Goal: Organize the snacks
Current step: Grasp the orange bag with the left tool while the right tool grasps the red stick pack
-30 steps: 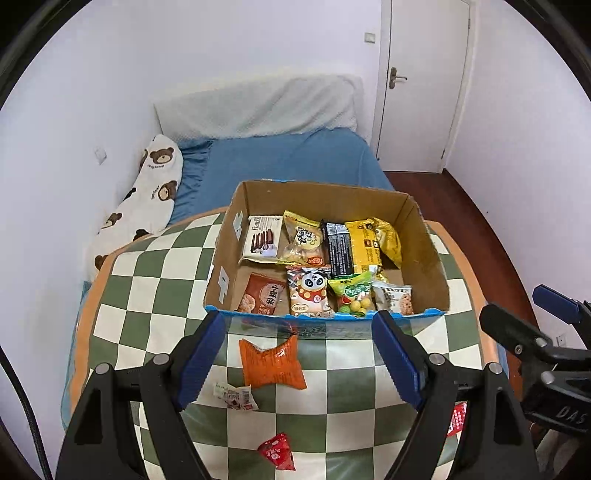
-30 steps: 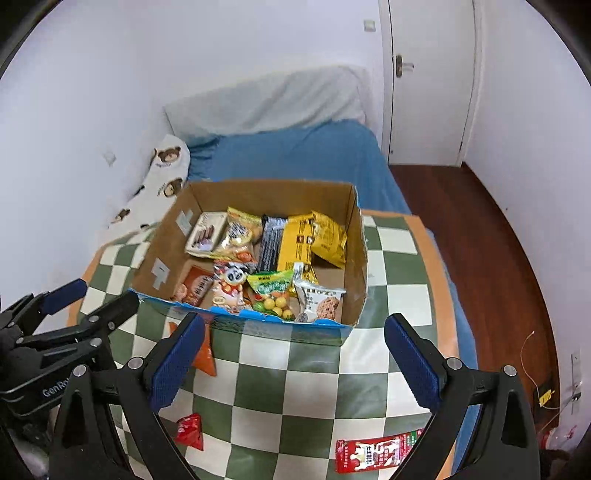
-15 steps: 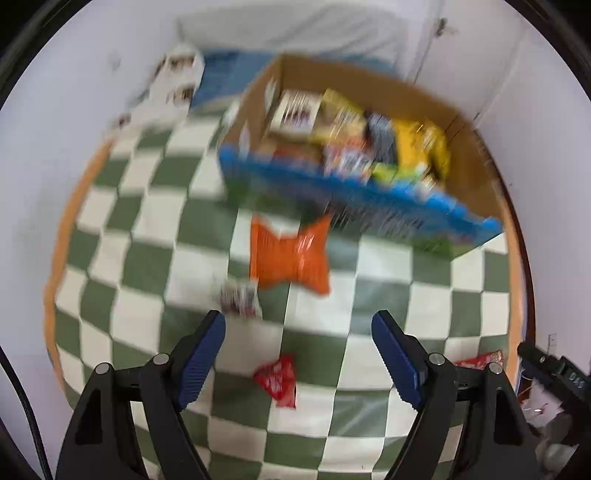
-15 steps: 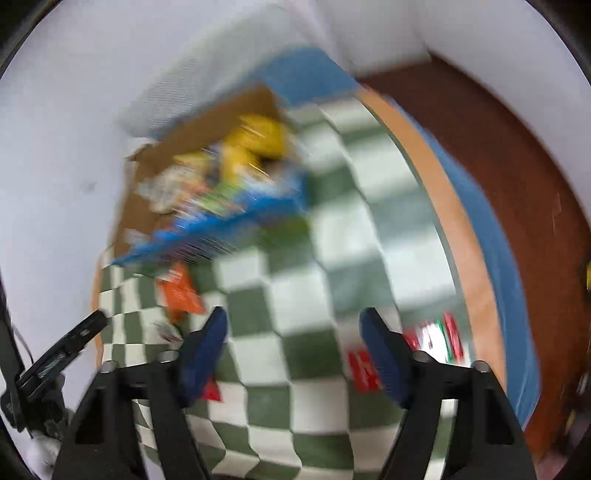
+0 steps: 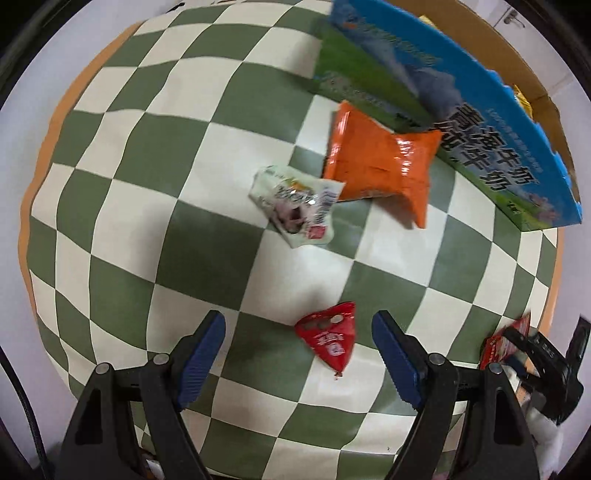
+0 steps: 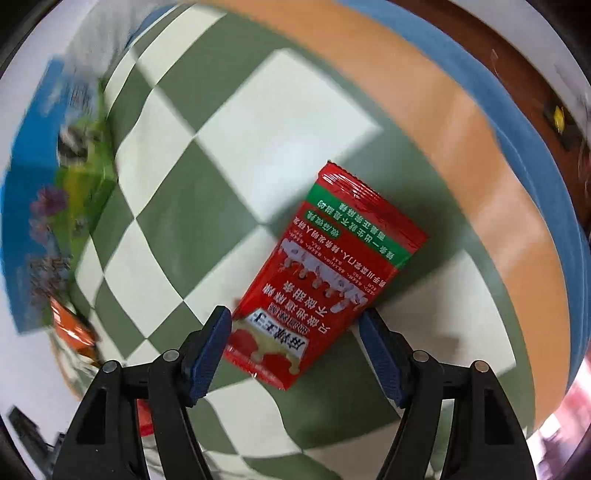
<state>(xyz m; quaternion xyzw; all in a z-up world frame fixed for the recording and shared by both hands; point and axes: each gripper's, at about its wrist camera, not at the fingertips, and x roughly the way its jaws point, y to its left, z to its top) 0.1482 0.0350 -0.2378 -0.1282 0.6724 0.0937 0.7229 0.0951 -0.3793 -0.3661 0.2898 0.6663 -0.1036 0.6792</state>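
The right tool (image 6: pixel 293 341) straddles the long red packet (image 6: pixel 325 280) at lower centre of its view, pads not yet pressing; it should close squarely across the width. The left tool (image 5: pixel 298 345) hangs released around the small red triangular packet (image 5: pixel 328 339) on the checked worktop (image 5: pixel 147 184).

Green-and-white checkered tablecloth (image 5: pixel 207 236), wooden floor (image 6: pixel 491 22)

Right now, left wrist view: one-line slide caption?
Open left gripper straddles a red triangular snack packet on the checkered tablecloth.
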